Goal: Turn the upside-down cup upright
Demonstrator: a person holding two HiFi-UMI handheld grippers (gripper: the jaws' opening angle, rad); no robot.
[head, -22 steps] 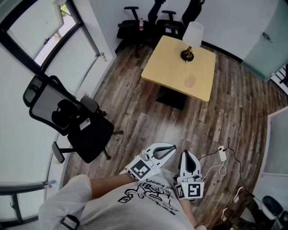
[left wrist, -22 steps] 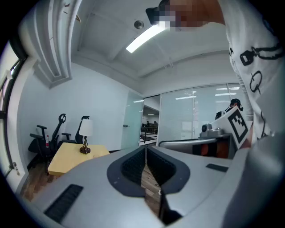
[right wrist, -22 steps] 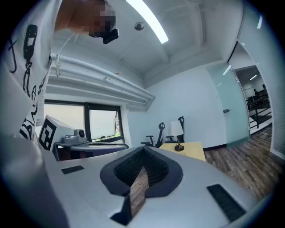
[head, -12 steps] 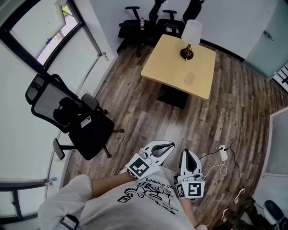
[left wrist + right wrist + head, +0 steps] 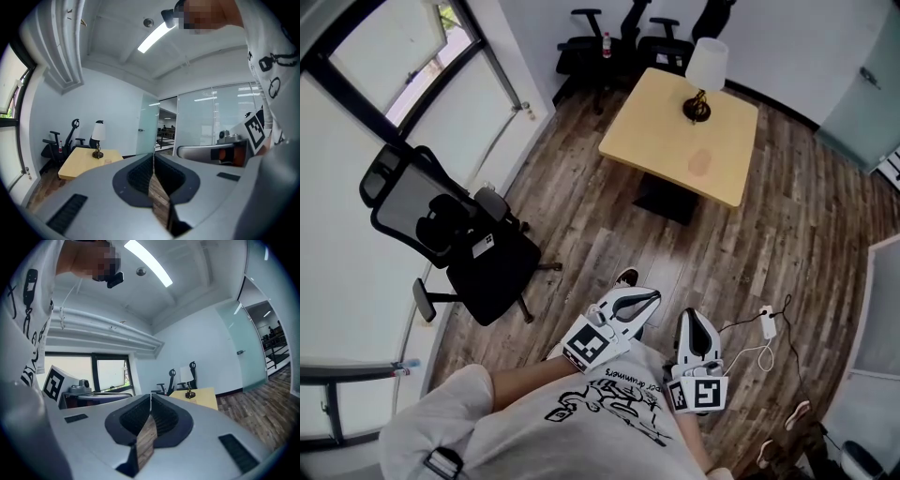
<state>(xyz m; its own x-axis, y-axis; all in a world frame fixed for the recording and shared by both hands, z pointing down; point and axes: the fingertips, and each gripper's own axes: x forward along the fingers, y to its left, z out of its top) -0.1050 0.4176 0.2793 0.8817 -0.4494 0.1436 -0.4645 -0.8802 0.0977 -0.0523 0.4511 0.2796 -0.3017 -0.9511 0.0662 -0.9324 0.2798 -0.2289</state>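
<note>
Cup (image 5: pixel 700 163) is sitting on the table (image 5: pixel 652 122), its upward end too small to tell. Left gripper (image 5: pixel 652 297) and right gripper (image 5: pixel 689 318) are hovering far off, jaws pressed together.

Pale yellow table (image 5: pixel 656 122); black chair (image 5: pixel 492 272); streaky grey-brown plank floor (image 5: pixel 581 206); white left gripper (image 5: pixel 652 296) and right gripper (image 5: pixel 690 319), black-and-white square markers.

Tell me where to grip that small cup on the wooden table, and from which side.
Likely the cup by its side wall, mid-height, jaws level. Approach from the table's near edge: it stands alone there, the lamp behind it. Its rim is too small to make out.
</note>
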